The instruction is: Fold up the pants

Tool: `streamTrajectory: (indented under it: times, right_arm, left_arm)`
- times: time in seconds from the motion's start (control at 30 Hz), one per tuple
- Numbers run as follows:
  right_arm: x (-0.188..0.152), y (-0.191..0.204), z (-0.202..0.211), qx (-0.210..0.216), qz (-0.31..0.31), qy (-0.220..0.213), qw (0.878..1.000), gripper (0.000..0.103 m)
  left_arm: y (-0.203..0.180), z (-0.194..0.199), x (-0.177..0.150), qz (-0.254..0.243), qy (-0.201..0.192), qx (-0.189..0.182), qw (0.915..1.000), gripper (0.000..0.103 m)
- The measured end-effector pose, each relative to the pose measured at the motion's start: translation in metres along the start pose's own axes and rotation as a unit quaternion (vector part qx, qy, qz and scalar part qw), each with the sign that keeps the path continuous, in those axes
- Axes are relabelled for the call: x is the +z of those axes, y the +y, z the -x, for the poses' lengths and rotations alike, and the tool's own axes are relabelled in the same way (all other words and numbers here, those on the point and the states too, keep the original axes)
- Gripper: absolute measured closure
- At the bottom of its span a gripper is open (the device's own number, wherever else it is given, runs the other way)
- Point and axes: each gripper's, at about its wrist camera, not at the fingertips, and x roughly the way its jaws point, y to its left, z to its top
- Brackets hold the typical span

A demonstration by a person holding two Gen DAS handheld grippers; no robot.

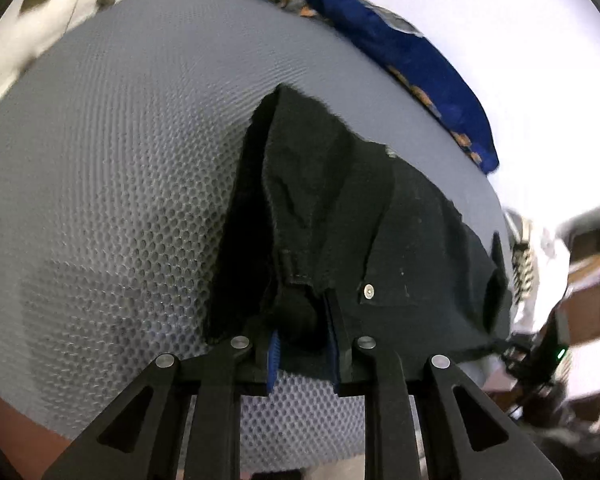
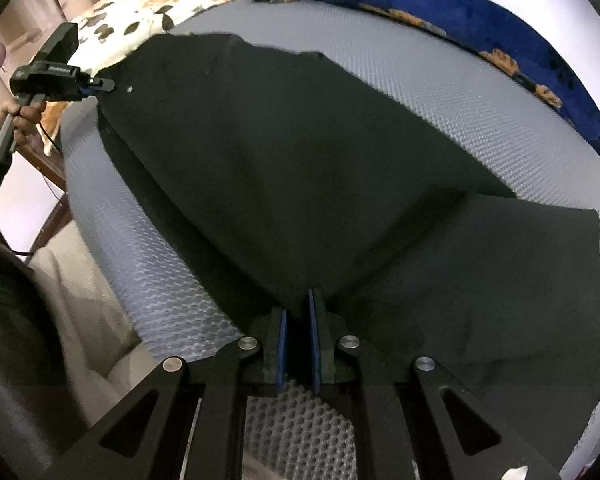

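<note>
Grey mesh mattress (image 2: 440,92) holds black pants (image 2: 300,160), with the left gripper (image 1: 300,344) pinching the waistband and the right gripper (image 2: 298,344) pinching a leg edge.

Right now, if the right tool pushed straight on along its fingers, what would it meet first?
The black pants: the right tool is already shut on their fabric, and further on the grey mesh mattress probably lies under them.

Black pants (image 2: 300,168) spread on grey mesh mattress (image 2: 460,112), partly lifted.
</note>
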Motion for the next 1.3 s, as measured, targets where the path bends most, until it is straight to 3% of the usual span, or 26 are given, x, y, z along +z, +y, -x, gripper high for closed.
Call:
streamTrajectory:
  times: [0.17, 0.27, 0.43, 0.5, 0.57, 0.67, 0.77, 0.87, 0.97, 1.07, 1.2, 1.3]
  right_arm:
    - [-0.010, 0.001, -0.016, 0.015, -0.023, 0.017, 0.999, 0.094]
    - [-0.010, 0.002, -0.012, 0.022, -0.031, 0.012, 0.999, 0.094]
    - [-0.011, 0.004, -0.018, 0.013, -0.019, 0.019, 1.000, 0.094]
    - [-0.011, 0.001, -0.017, 0.019, -0.031, 0.016, 0.999, 0.093]
    - [-0.011, -0.002, -0.017, 0.023, -0.041, 0.014, 0.999, 0.093]
    - [-0.011, -0.001, -0.017, 0.020, -0.040, 0.012, 0.999, 0.092]
    - [-0.013, -0.003, -0.016, 0.021, -0.043, 0.010, 0.999, 0.092]
    - [-0.014, -0.006, -0.014, 0.025, -0.051, 0.010, 0.998, 0.090]
    - [-0.013, -0.005, -0.008, 0.020, -0.050, 0.007, 0.999, 0.078]
    - [-0.014, -0.002, 0.004, 0.017, -0.047, -0.012, 0.999, 0.064]
    - [-0.016, -0.005, 0.015, -0.011, -0.047, -0.036, 0.998, 0.063]
    - [-0.017, -0.017, 0.020, -0.024, -0.071, -0.041, 0.996, 0.063]
  left_arm:
    - [0.005, -0.015, -0.007, -0.012, 0.014, 0.016, 0.9997, 0.082]
    - [0.004, -0.012, -0.009, -0.011, 0.004, 0.013, 0.9999, 0.080]
    - [0.003, -0.003, -0.017, -0.033, -0.010, 0.041, 0.9985, 0.077]
    - [-0.001, 0.001, -0.019, -0.026, -0.019, 0.048, 0.9983, 0.073]
    - [-0.005, 0.010, -0.024, -0.037, -0.025, 0.062, 0.9971, 0.062]
    - [-0.013, 0.023, -0.032, -0.075, -0.032, 0.105, 0.9911, 0.059]
    - [-0.021, 0.044, -0.041, -0.098, -0.057, 0.153, 0.9817, 0.059]
    - [-0.055, 0.058, -0.051, -0.154, -0.095, 0.147, 0.9723, 0.059]
    - [-0.106, 0.050, -0.061, -0.233, -0.101, 0.111, 0.9608, 0.059]
    - [-0.164, 0.019, -0.071, -0.316, -0.075, 0.054, 0.9443, 0.059]
    - [-0.226, -0.034, -0.092, -0.398, -0.020, -0.020, 0.9169, 0.059]
    - [-0.260, -0.068, -0.109, -0.445, 0.001, -0.036, 0.8946, 0.059]
